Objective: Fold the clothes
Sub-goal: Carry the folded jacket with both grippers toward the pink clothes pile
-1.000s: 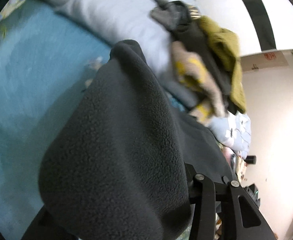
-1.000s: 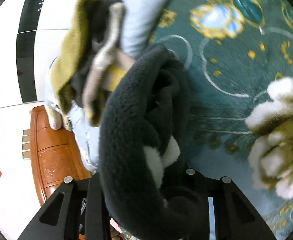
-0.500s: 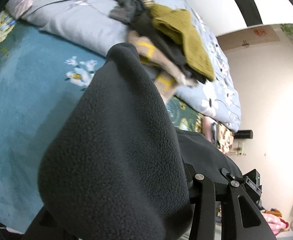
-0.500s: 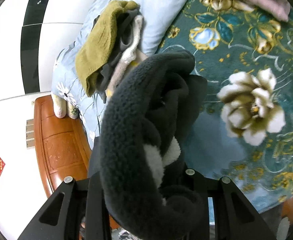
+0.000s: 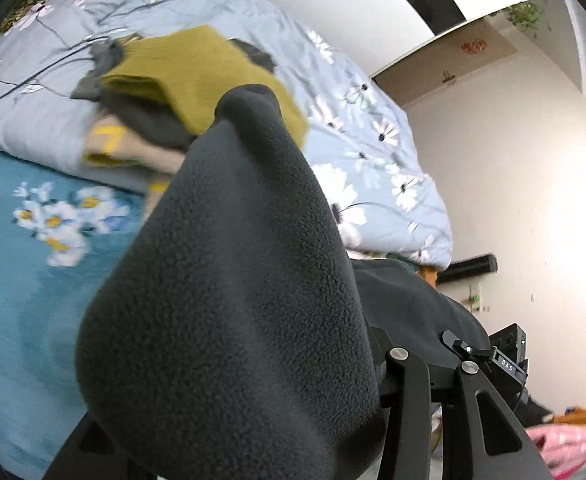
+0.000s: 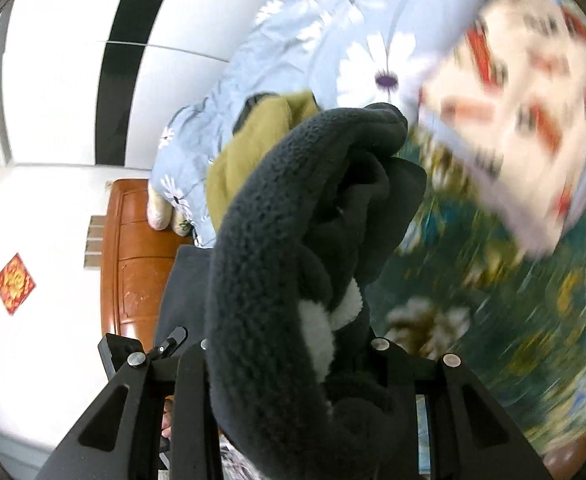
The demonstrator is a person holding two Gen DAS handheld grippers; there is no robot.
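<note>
A dark grey fleece garment [image 5: 229,288] fills the left wrist view, bunched over my left gripper [image 5: 253,420], which is shut on it with its fingers hidden by the cloth. In the right wrist view the same fleece [image 6: 285,248], with a white lining patch, is clamped in my right gripper [image 6: 293,368]. Both grippers hold it up above the bed. A pile of folded clothes, with an olive-green piece [image 5: 197,76] on top, lies on the light blue quilt behind; it also shows in the right wrist view [image 6: 253,152].
A teal floral bedspread [image 5: 33,240] covers the bed below. A light blue flowered quilt [image 5: 373,152] lies across the back. A wooden headboard [image 6: 133,248] and white wall stand at the left. A blurred white and red patterned cloth [image 6: 513,100] is at the upper right.
Both grippers have lifted and tilted upward with the fleece. The clothes pile and quilt now sit lower and more central in both views. The right view is motion-blurred.
</note>
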